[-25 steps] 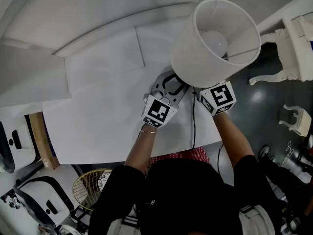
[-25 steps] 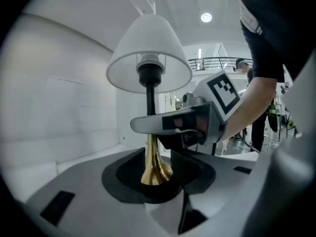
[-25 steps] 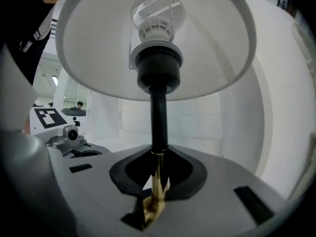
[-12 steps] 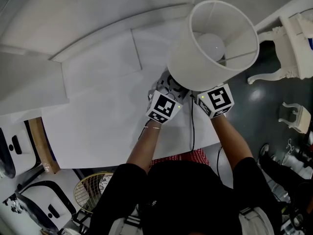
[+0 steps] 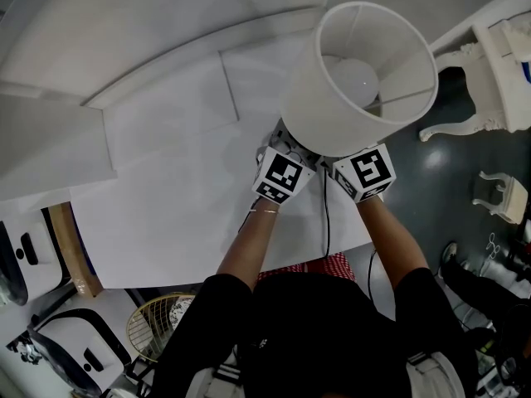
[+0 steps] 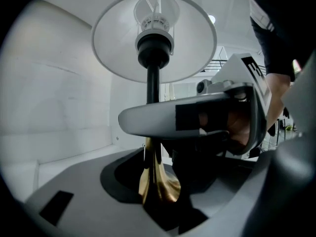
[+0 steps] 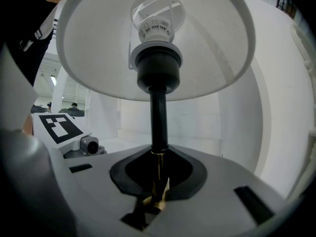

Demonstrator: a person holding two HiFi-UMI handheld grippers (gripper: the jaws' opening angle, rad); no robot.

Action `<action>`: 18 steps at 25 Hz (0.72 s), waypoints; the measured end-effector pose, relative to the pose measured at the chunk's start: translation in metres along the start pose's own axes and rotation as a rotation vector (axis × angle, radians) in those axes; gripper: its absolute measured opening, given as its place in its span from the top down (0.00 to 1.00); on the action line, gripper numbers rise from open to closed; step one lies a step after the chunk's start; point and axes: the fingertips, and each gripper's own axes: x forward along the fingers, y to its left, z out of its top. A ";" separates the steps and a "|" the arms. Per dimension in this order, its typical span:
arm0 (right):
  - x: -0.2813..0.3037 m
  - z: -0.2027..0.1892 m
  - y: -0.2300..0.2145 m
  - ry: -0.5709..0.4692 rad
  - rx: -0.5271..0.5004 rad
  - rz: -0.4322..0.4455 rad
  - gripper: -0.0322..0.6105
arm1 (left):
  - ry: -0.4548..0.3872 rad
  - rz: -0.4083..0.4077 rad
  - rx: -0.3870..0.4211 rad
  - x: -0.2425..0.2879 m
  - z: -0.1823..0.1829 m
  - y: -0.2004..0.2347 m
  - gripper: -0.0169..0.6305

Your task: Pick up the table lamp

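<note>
Clamping the table lamp point(image 5: 357, 73) by its thin stem point(image 7: 158, 117), the right gripper point(image 5: 362, 172) holds its jaws nearly together on it. The left gripper point(image 5: 282, 175) is opening its jaws wide, and the stem's brass lower part point(image 6: 157, 181) stands loose between them. In the head view the lamp is upper right of centre, over the white table point(image 5: 166, 189), with both grippers tucked under its shade.

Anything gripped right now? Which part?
Right gripper clamps the table lamp by its brass lower stem. Left gripper jaws are opening around it, not pressing.
</note>
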 end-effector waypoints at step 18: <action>0.000 -0.001 0.004 0.030 -0.055 0.071 0.86 | 0.041 -0.054 0.016 0.006 0.001 0.002 0.71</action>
